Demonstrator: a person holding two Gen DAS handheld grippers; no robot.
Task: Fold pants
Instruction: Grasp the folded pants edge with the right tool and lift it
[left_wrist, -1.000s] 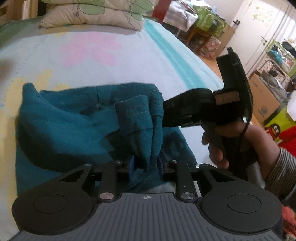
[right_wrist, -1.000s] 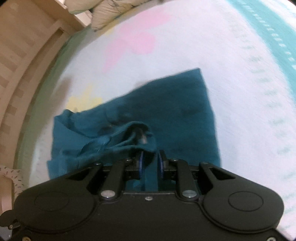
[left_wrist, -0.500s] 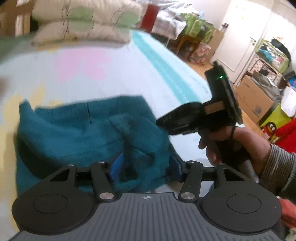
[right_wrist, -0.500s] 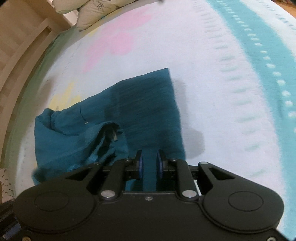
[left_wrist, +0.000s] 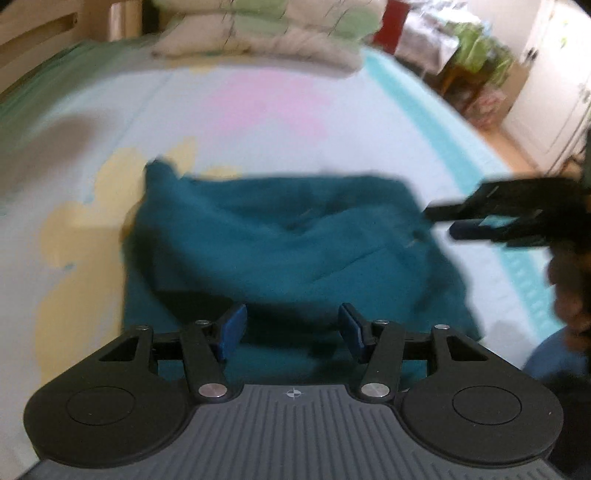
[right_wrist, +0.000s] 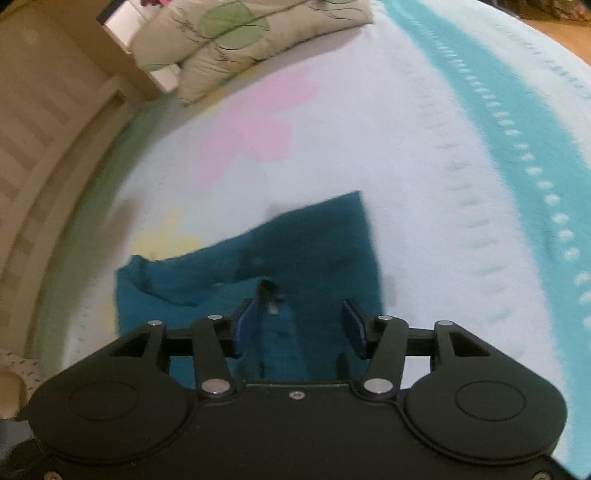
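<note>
Pants (left_wrist: 295, 251), teal and folded into a rumpled bundle, lie on the bed (left_wrist: 258, 122) over its pale sheet with pink and yellow shapes. Left gripper (left_wrist: 293, 328) hangs just above their near edge, blue pads spread wide, nothing pinched. Right gripper (right_wrist: 301, 325) sits over the same cloth, its jaws opening; fabric lies below and between them, but the pads do not press it. From the left view it reaches in from the right, held by a hand (left_wrist: 569, 291). Pillows (right_wrist: 240, 40) rest at the bed's far end.
</note>
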